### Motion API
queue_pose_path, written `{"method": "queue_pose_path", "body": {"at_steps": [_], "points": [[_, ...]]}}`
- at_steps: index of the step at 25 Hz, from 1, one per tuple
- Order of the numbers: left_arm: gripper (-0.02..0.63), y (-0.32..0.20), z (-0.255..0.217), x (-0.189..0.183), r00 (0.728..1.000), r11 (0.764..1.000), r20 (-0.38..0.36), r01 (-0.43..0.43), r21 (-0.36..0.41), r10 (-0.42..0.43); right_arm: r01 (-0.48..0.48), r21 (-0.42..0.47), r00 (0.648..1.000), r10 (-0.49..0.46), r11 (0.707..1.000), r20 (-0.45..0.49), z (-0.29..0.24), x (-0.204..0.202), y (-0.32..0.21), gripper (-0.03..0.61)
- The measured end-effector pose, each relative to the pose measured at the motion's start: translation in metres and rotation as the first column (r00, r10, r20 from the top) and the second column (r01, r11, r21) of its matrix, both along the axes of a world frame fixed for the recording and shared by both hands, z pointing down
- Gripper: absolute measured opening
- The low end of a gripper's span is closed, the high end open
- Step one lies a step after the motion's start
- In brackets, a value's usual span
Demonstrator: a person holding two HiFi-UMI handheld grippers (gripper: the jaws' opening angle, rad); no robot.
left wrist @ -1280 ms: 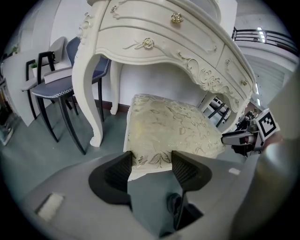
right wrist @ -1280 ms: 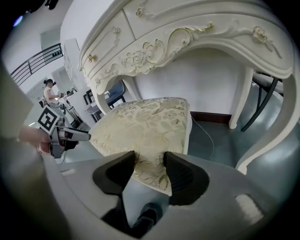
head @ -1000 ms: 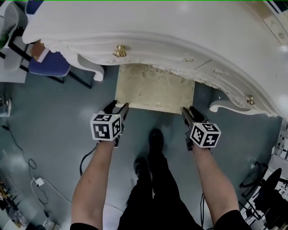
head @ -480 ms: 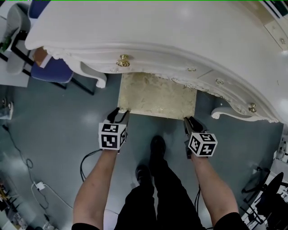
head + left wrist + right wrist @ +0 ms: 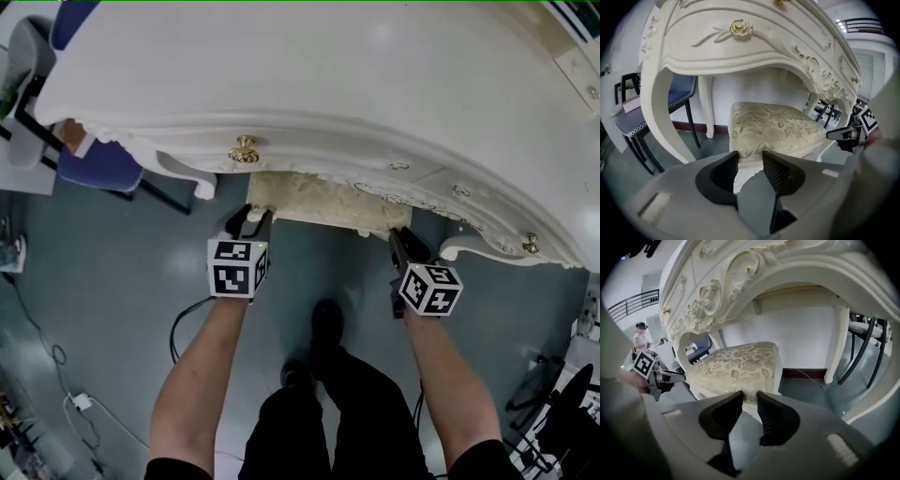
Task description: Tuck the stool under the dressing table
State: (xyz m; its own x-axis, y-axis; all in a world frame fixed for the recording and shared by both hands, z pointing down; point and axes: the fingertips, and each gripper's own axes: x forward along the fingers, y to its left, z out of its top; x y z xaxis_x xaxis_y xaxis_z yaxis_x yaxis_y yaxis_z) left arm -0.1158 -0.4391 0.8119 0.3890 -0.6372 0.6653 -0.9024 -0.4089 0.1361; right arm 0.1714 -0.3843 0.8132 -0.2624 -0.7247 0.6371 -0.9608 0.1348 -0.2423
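Entry: the dressing table (image 5: 375, 84) fills the upper half of my head view, cream-white with a curved, carved front, gilt scrollwork and cabriole legs. The stool (image 5: 319, 202) sits in the kneehole between the table's front legs. It is mostly under the top, and only a narrow strip of seat shows past the table's front edge. From the gripper views I read the seat as square and padded. It is covered in pale gold fabric with a woven leaf-and-flower pattern and sits on a white frame. A blue-seated chair (image 5: 94, 161) with black legs stands beside the table's left end. The left gripper (image 5: 750, 157) is at the seat corner nearest the table's left front leg; its jaws are closing, fairly narrow, with the padded corner between them and the pads against the fabric. The right gripper (image 5: 749, 397) is at the corner nearest the table's right front leg, jaws narrow and clamped on that padded corner. A gold rose-shaped knob (image 5: 245, 149) sits on the table's front above the left gripper.
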Motion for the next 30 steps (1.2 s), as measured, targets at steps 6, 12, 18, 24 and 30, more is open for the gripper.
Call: {"method": "queue_pose_path", "body": {"at_steps": [6, 12, 18, 24, 30], "points": [[0.169, -0.029, -0.001, 0.009, 0.999, 0.999, -0.038, 0.016, 0.046, -0.015, -0.001, 0.035, 0.999, 0.000, 0.999, 0.035, -0.002, 0.009, -0.026, 0.103], [0.169, -0.047, -0.003, 0.001, 0.999, 0.999, -0.040, 0.018, 0.038, -0.016, -0.002, 0.044, 0.999, 0.001, 0.999, 0.041, -0.002, 0.001, -0.033, 0.094], [0.156, -0.039, -0.005, -0.004, 0.996, 0.998, -0.074, 0.056, 0.009, -0.055, 0.012, 0.033, 1.000, -0.012, 0.999, 0.018, 0.000, -0.001, -0.036, 0.091], [0.171, -0.039, -0.006, 0.022, 0.996, 0.998, -0.076, -0.036, 0.045, 0.039, -0.020, 0.070, 1.000, 0.019, 0.997, 0.024, -0.001, 0.004, -0.045, 0.091], [0.172, -0.039, -0.010, 0.024, 0.996, 0.999, -0.091, -0.021, 0.038, 0.024, -0.026, 0.048, 0.999, 0.024, 0.999, 0.042, -0.006, 0.012, -0.052, 0.079]]}}
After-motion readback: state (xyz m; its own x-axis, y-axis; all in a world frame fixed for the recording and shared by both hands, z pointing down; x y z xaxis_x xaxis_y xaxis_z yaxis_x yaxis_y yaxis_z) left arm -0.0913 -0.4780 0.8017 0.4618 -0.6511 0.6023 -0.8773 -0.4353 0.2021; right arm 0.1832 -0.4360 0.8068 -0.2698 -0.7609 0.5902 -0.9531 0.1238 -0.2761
